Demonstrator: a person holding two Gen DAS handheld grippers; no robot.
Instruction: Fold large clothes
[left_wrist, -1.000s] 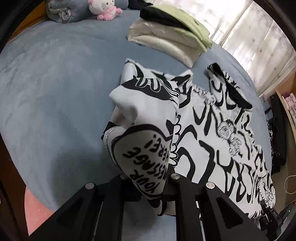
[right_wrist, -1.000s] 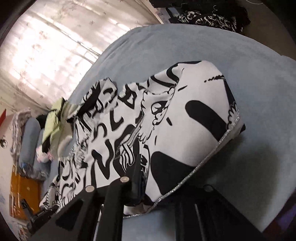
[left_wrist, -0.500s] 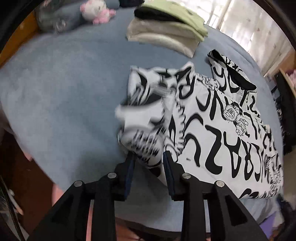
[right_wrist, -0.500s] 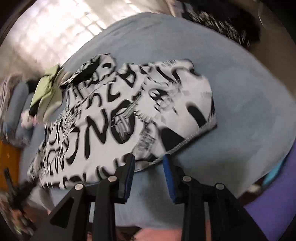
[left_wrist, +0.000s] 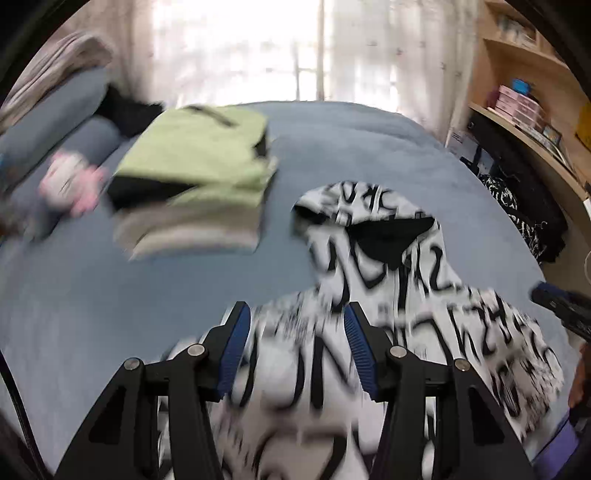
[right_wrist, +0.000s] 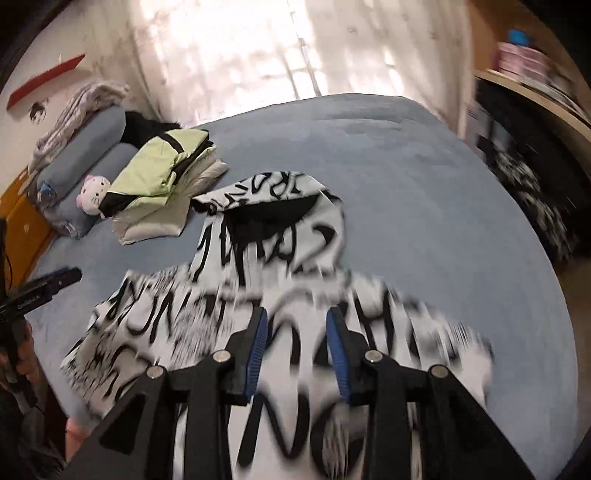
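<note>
A black-and-white graffiti-print hoodie (left_wrist: 388, 273) (right_wrist: 266, 236) lies flat on the blue bed (left_wrist: 110, 277) (right_wrist: 424, 192). Its hood, with black lining, points toward the window. My left gripper (left_wrist: 296, 310) hovers above the hoodie's near part; its jaws are opening and nothing is between them. My right gripper (right_wrist: 297, 314) also hangs open over the near part of the garment, holding nothing. Each gripper shows at the edge of the other's view, the right gripper (left_wrist: 557, 304) on the right and the left gripper (right_wrist: 48, 288) on the left. Both views are motion-blurred.
A stack of folded clothes (left_wrist: 195, 158) (right_wrist: 155, 173) with a light green piece on top sits left of the hood. A pink-and-white plush toy (right_wrist: 94, 194) and blue bolsters (right_wrist: 81, 144) lie beyond it. Wooden shelves (left_wrist: 517, 110) and a dark clothes pile (left_wrist: 524, 214) stand right of the bed.
Both grippers let go of the folded-in sides of the hoodie, opened, and pulled back and up. Both views rolled round to face the window.
</note>
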